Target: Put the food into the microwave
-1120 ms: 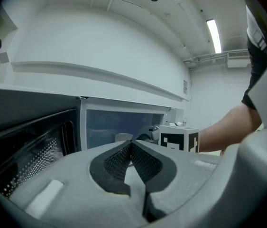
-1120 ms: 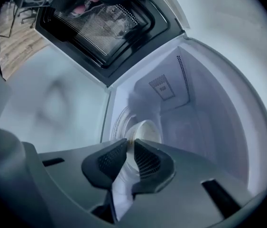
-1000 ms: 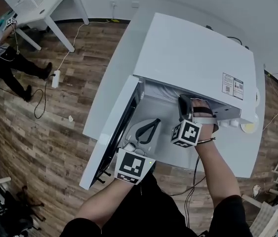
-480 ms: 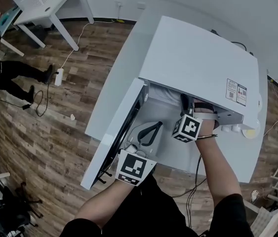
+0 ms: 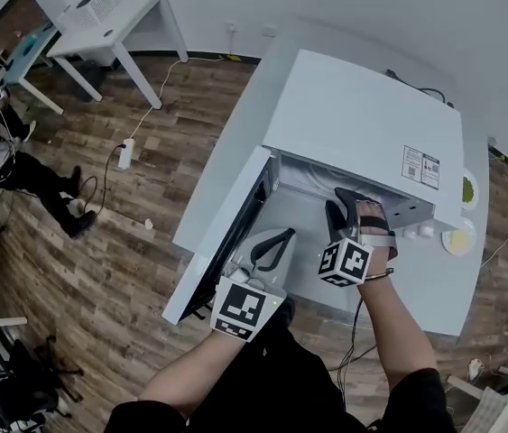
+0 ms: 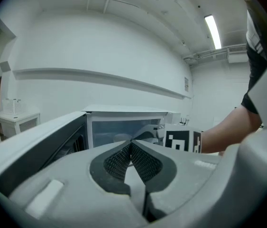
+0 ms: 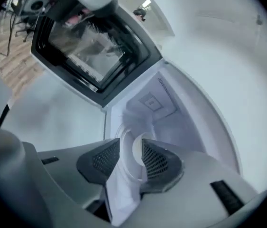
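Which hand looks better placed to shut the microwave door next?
Probably left: the left gripper is shut, empty, beside the open door; the right gripper, jaws just opened, faces the cavity with a white dish between them.

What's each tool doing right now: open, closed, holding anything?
Left tool: closed, empty.
Right tool: open; its jaws have just been opening, and a white dish sits between them, not gripped.
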Available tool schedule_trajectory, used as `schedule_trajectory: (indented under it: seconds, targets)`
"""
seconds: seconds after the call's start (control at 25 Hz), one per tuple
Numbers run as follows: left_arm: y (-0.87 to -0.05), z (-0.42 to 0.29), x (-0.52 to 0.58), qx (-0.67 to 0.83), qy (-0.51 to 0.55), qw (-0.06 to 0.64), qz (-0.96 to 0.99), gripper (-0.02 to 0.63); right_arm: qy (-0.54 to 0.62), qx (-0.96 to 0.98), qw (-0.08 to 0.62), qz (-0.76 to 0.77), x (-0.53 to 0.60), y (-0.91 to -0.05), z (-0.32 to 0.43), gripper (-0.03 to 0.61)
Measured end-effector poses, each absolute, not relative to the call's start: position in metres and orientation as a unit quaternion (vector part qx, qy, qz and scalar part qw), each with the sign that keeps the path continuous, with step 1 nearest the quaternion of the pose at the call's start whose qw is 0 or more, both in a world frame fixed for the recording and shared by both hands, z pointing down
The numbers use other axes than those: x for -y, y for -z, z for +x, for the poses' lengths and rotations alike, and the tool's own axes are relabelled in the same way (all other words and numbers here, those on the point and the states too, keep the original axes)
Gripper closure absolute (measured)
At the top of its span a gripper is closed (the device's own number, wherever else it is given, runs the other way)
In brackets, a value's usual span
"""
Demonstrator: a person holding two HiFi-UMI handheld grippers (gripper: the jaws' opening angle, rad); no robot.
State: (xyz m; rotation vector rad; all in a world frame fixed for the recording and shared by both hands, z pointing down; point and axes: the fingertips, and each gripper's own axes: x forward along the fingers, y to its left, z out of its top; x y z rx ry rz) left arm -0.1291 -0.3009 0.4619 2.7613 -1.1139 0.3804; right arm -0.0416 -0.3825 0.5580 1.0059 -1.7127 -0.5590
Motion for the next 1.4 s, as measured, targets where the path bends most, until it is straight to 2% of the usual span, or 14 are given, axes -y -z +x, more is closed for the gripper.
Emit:
schedule_trajectory:
  seconds: [0.2, 0.48, 0.72, 0.96, 1.16, 1.4]
  targets:
    - [-0.436, -0.134, 0.276, 0.371, -0.125, 0.054, 0.919, 0.607, 0.181, 0.763, 0.438, 0.44, 0.329, -0.517, -0.05, 0.49]
    - [-0.412, -0.138, 0.215, 0.346, -0.113, 0.054, 0.93, 0.607, 0.147, 0.788, 0.375, 0.466, 0.25, -0.457, -0.051, 0.506]
    - [-0.391, -0.161, 0.166, 0.317, -0.114, 0.025, 0.941, 0.606, -0.034, 0.85, 0.205, 0.485, 0.159, -0.431, -0.077, 0.551]
    - [-0.375, -0.181, 0.119, 0.28, -0.109, 0.02, 0.953, 0.607, -0.124, 0.843, 0.077, 0.518, 0.096, -0.399, -0.09, 0.555]
    - [-0.365, -0.185, 0.099, 0.281, -0.101, 0.025, 0.954, 0.606, -0.117, 0.85, 0.038, 0.512, 0.066, -0.372, -0.097, 0.56]
    - [-0.334, -0.174, 0.077, 0.297, -0.089, 0.032, 0.95, 0.607, -0.088, 0.86, 0.024, 0.502, 0.035, -0.338, -0.072, 0.565]
